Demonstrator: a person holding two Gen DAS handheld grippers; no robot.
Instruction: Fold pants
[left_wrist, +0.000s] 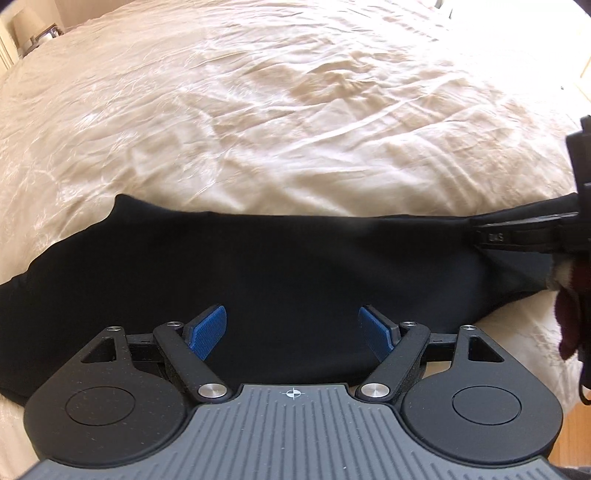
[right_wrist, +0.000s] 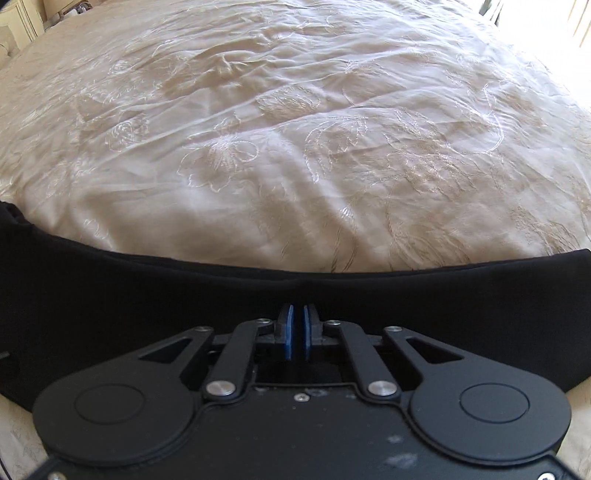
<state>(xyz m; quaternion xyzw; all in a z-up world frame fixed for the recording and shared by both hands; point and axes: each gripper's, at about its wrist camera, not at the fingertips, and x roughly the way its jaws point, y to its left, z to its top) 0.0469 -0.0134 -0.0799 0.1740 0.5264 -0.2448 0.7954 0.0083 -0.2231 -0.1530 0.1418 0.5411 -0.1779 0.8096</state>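
Nearest the lens: left gripper (left_wrist: 293, 328), pads spread wide, empty, poised over black pants (left_wrist: 258, 266) stretched flat across the cream bedspread (left_wrist: 295, 110). Right gripper (right_wrist: 296, 328) nearly closed, pads pinched on what looks like the pants' fabric. Best to lower left onto the near edge, clamp fully, then lift both together, keeping cloth taut.

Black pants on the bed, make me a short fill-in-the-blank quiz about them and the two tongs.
1. The black fabric pants lie on a ____ embroidered bedspread.
2. The left tongs have blue pads spread ____ above the pants.
3. The right tongs are ____ on the pants' edge.

Missing words: cream; open; shut
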